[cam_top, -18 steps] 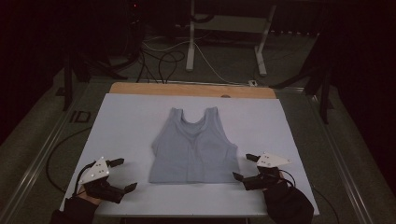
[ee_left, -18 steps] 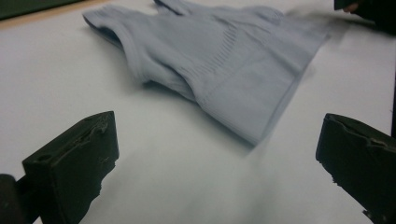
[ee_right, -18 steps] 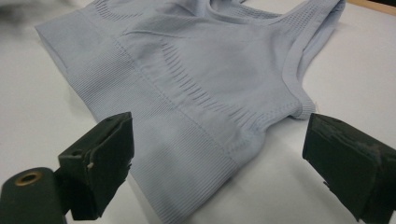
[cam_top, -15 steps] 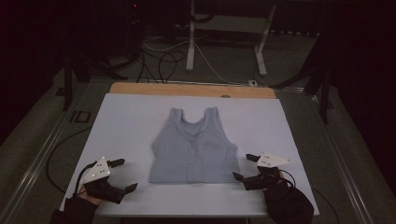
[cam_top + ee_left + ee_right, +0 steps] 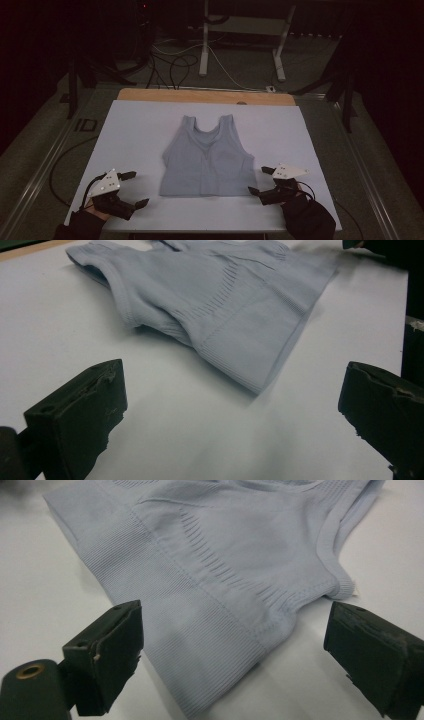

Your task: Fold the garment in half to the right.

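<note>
A pale blue-grey sleeveless top (image 5: 207,160) lies flat on the white table (image 5: 135,130), straps toward the far edge. My left gripper (image 5: 137,188) rests open near the front left, a short gap from the top's lower left corner. In the left gripper view the open gripper (image 5: 230,410) has bare table between its jaws, and the top (image 5: 215,295) lies ahead. My right gripper (image 5: 258,180) stands open at the top's lower right corner. In the right gripper view the gripper (image 5: 235,645) has the ribbed hem corner of the top (image 5: 200,565) between its wide jaws, untouched by the pads.
A wooden strip (image 5: 205,96) runs along the table's far edge. Behind it, cables (image 5: 175,62) lie on the floor beside white stand legs (image 5: 205,45). Metal rails (image 5: 40,175) run along both sides of the table. Dark-gloved hands (image 5: 305,217) hold the grippers at the front edge.
</note>
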The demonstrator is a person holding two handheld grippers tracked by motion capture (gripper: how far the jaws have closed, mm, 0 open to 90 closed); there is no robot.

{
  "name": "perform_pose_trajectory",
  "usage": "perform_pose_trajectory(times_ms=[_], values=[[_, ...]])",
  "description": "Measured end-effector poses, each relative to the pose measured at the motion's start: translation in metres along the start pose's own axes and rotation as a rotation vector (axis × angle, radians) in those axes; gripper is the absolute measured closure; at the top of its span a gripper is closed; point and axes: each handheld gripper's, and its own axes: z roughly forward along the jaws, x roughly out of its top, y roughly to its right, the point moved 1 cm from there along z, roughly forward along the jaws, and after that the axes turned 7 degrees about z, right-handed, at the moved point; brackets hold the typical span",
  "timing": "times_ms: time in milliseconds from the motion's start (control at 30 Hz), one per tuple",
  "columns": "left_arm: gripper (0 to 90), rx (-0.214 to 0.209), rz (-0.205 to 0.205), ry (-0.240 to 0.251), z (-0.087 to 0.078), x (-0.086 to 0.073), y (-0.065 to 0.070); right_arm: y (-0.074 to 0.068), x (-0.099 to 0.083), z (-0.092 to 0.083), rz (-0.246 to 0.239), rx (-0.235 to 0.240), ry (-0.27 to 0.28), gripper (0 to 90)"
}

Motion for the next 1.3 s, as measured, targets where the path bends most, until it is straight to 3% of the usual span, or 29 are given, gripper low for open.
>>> perform_pose_trajectory(times_ms=[500, 733, 900, 1067, 1100, 1300], values=[[0.3, -0.045, 0.016, 0.0, 0.006, 0.009, 0.004, -0.011, 0.012, -0.001, -0.004, 0.005, 0.011, 9.1], [0.3, -0.055, 0.019, 0.009, 0.003, 0.022, 0.004, -0.018, 0.029, -0.005, -0.02, 0.013, 0.033, 9.1], [0.3, -0.055, 0.03, 0.017, 0.002, 0.031, 0.001, -0.019, 0.042, -0.003, -0.051, 0.01, 0.026, 9.1], [0.3, -0.066, 0.043, 0.016, 0.003, 0.037, 0.001, -0.017, 0.056, 0.0, -0.051, 0.009, 0.032, 9.1], [0.3, -0.073, 0.044, 0.009, 0.005, 0.04, 0.001, -0.014, 0.069, 0.002, -0.058, -0.006, 0.039, 9.2], [0.3, -0.081, 0.057, 0.002, 0.006, 0.047, 0.0, -0.011, 0.09, 0.01, -0.076, 0.0, 0.056, 9.2]])
